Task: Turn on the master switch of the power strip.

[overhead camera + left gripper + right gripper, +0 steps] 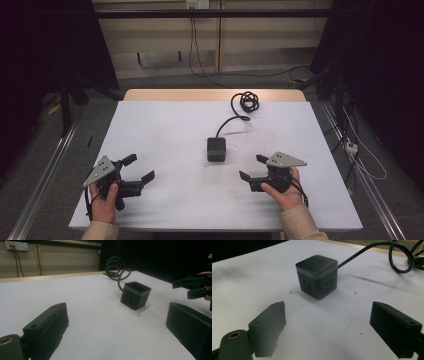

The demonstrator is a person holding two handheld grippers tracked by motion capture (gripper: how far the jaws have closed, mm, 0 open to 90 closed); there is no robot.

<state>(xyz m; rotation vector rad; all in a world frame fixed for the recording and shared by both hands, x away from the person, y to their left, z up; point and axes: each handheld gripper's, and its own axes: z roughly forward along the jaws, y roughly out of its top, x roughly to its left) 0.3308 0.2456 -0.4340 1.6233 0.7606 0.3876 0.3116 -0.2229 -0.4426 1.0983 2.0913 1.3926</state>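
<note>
A black cube-shaped power socket (216, 149) (135, 295) (317, 276) stands upright near the middle of the white table (165, 125). Its black cable (227, 124) (382, 250) runs back to a coil (248, 101) (115, 266) near the far edge. My left gripper (140, 168) (117, 325) rests at the front left, held by a hand, open with nothing between its jaws. To the socket's right and nearer the front, my right gripper (251, 167) (332, 325) (192, 287) points at the cube, open and empty, a short way off it.
The table's wooden far edge (215, 95) shows beyond the white top. Metal rails (45, 170) run along both sides of the table, and loose cables (360, 155) lie on the floor at the right. A wall socket (16, 245) sits on the back wall.
</note>
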